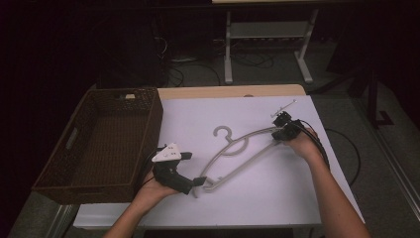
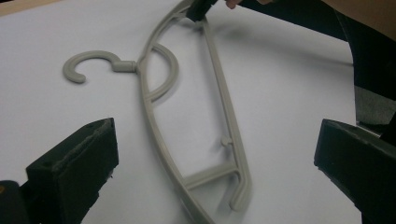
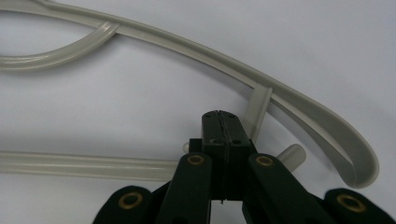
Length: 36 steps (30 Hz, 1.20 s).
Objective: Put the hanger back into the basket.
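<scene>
Right gripper [image 3: 223, 122]: fingers pressed together over the hanger [image 1: 233, 151] bar, apparently pinching nothing. Left gripper [image 2: 210, 163]: fingers spread at the near end. I'd close left squarely first.

we see a lab or workshop room, dim: beyond the right claw [image 1: 286, 127] a white metal stand [image 1: 267, 39] and loose cables [image 1: 198, 69] sit on grey carpet, and under it a white-covered worktable [image 1: 277, 198].

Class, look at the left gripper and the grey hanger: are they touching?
Apart. The left gripper view shows the left gripper with both jaws wide, white table showing between each jaw and the hanger.
</scene>
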Each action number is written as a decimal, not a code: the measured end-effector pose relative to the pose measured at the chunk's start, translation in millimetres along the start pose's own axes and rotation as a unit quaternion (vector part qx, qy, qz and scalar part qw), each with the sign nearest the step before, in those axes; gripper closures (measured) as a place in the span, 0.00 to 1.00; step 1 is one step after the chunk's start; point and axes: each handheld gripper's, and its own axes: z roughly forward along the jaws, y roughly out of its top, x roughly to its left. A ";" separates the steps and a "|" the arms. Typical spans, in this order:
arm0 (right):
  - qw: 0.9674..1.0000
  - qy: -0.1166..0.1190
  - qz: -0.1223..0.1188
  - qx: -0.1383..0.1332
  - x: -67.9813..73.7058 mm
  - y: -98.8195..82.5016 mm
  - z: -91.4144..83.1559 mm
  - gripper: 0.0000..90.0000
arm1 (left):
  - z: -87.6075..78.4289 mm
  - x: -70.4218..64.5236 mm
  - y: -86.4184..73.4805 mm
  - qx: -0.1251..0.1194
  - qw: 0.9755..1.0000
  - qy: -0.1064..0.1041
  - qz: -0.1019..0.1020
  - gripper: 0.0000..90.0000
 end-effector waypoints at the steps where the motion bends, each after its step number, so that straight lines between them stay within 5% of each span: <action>1: 1.000 0.005 -0.004 -0.001 5.2 -4.5 -3.3 0.99 | -0.1 0.2 0.0 0.000 1.000 0.001 0.000 0.00; 10: 1.000 0.012 -0.013 -0.019 22.3 -22.6 -12.7 0.99 | 0.1 0.0 0.0 0.000 1.000 0.001 -0.001 0.00; 14: 0.998 0.006 -0.002 -0.060 23.9 -26.7 -22.6 0.99 | -1.5 1.6 -0.1 0.000 1.000 0.002 -0.002 0.00; 18: 0.994 0.006 -0.007 -0.108 33.8 -28.6 -43.0 0.99 | -1.9 3.2 -1.1 -0.003 1.000 0.004 -0.005 0.00; 20: 0.989 0.021 -0.012 -0.145 46.6 -32.0 -55.1 0.99 | -2.0 3.4 -1.3 -0.003 1.000 0.005 -0.005 0.00; 24: 0.983 0.042 -0.016 -0.176 64.7 -35.9 -65.6 0.99 | -2.4 3.3 -2.2 -0.004 1.000 0.006 -0.008 0.00; 30: 0.976 0.075 -0.032 -0.203 91.1 -39.7 -72.4 0.99 | -2.8 5.9 -3.4 -0.004 1.000 0.007 -0.008 0.00; 36: 0.975 0.091 -0.056 -0.197 110.5 -39.2 -63.4 0.99 | -2.2 6.9 -4.2 -0.003 1.000 0.007 -0.011 0.00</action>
